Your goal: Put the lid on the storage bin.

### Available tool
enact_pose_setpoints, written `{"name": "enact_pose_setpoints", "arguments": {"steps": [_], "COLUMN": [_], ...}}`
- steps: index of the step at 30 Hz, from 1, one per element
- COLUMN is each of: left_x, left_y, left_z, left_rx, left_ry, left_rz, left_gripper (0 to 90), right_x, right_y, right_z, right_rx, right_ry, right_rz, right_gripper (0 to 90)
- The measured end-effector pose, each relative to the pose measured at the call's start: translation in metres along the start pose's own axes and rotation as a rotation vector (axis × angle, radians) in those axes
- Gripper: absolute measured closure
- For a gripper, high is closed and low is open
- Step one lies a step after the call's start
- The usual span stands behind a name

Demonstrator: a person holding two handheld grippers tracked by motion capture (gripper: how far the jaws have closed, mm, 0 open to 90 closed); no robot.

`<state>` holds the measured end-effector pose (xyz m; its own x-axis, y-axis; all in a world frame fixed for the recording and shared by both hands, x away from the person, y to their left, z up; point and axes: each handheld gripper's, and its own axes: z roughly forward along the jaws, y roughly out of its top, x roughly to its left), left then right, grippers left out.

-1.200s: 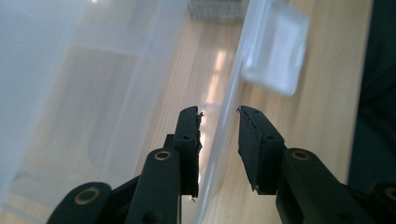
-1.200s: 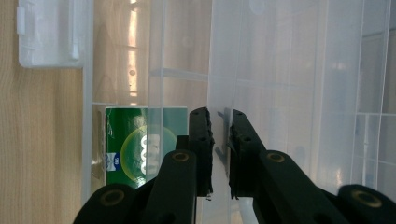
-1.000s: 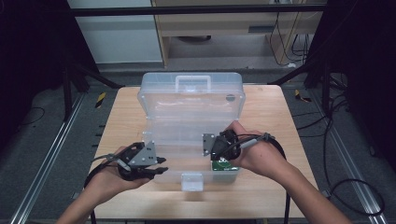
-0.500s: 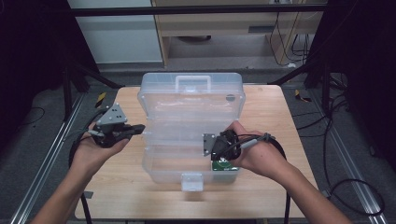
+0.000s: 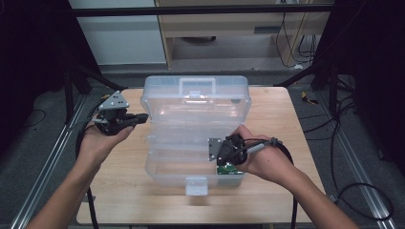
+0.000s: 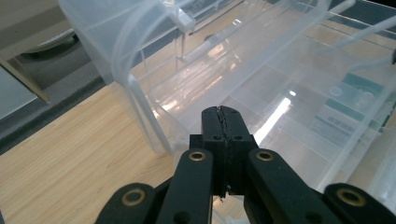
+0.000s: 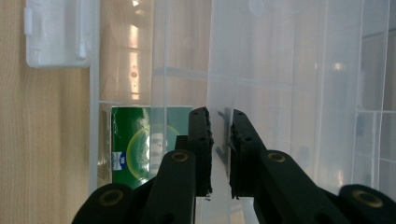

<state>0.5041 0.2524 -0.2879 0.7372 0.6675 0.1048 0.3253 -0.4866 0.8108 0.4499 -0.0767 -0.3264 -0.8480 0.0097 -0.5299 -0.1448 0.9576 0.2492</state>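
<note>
A clear plastic toolbox (image 5: 167, 167) stands open on the wooden table, its lid (image 5: 196, 98) tipped up at the back. My left gripper (image 5: 142, 117) is held just left of the lid's edge, shut with nothing in it; its closed jaws (image 6: 222, 116) point at the lid's corner (image 6: 140, 88). My right gripper (image 5: 217, 160) hovers over the box's front right part. Its jaws (image 7: 220, 116) are pinched on a thin clear wall of the inner tray (image 7: 219, 70). Beneath it, in the bottom of the box, lies a green packet (image 5: 230, 170) (image 7: 135, 140).
The box's white latch (image 5: 196, 185) (image 7: 56, 35) hangs at the front middle. Bare wood (image 5: 119, 191) lies left and in front of the box. A black frame and cables surround the table (image 5: 286, 119); a cabinet stands behind it.
My left gripper has lifted from the box's front left corner and moved back and left to beside the lid. The right gripper has stayed in place.
</note>
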Motion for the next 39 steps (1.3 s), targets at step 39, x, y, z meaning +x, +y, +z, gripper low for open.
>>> {"name": "enact_pose_setpoints", "arguments": {"steps": [39], "left_x": [0.004], "left_y": [-0.009], "left_z": [-0.001], "left_rx": [-0.018], "left_ry": [-0.025], "left_rz": [-0.067], "left_gripper": [89.9], "right_x": [0.010], "right_y": [0.004], "right_z": [0.002], "right_rx": [0.034], "right_ry": [0.025], "right_rz": [0.005], "right_gripper": [80.7]}}
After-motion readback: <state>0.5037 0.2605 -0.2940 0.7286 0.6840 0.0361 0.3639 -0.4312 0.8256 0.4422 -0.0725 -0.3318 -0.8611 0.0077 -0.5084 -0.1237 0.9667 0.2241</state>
